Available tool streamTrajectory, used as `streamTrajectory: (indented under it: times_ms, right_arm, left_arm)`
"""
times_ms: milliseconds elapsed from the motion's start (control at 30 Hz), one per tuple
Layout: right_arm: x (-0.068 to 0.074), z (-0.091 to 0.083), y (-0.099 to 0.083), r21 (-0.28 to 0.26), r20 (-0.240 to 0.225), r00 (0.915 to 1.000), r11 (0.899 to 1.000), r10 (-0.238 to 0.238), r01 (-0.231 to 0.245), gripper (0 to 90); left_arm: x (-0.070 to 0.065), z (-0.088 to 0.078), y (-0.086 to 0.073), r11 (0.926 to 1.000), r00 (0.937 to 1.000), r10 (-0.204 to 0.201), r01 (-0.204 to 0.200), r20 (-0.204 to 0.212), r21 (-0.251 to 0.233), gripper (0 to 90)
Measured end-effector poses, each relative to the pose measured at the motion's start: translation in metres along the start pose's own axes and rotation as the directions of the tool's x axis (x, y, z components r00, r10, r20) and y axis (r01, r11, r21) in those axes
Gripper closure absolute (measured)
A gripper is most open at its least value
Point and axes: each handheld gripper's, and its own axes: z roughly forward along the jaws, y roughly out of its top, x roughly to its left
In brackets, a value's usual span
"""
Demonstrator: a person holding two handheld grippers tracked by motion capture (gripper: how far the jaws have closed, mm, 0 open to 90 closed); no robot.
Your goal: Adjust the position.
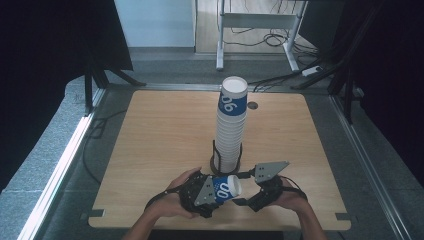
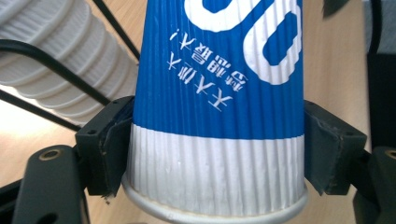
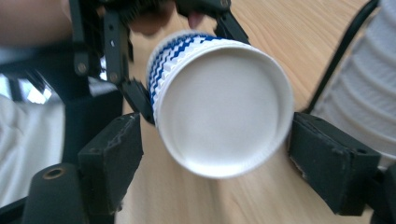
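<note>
A blue and white ribbed paper cup (image 1: pixel 227 188) lies on its side just above the table's near edge. My left gripper (image 1: pixel 212 192) is shut on it; in the left gripper view both pads press the sides of the cup (image 2: pixel 219 140) where blue meets white. My right gripper (image 1: pixel 239 189) faces it from the right and is open. Its jaws stand either side of the round white end of the cup (image 3: pixel 224 112) without pressing it. Behind the cup stands a tall stack of cups (image 1: pixel 231 125) in a black wire holder (image 1: pixel 215 162).
The wooden table (image 1: pixel 160 135) is bare to the left and right of the stack. The stack of cups (image 2: pixel 56 60) and its wire holder stand close beside both grippers. A small round hole (image 1: pixel 252 105) sits near the table's far edge.
</note>
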Motion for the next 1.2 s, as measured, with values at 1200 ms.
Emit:
streamTrajectory:
  times_ms: [1200]
  right_arm:
    - [-0.001,0.028,0.041,0.313,-0.034,0.9851,0.934,-0.169,0.171,27.9]
  left_arm:
    - [0.010,-0.003,0.011,0.9998,0.9996,-0.012,0.013,-0.025,0.016,5.7]
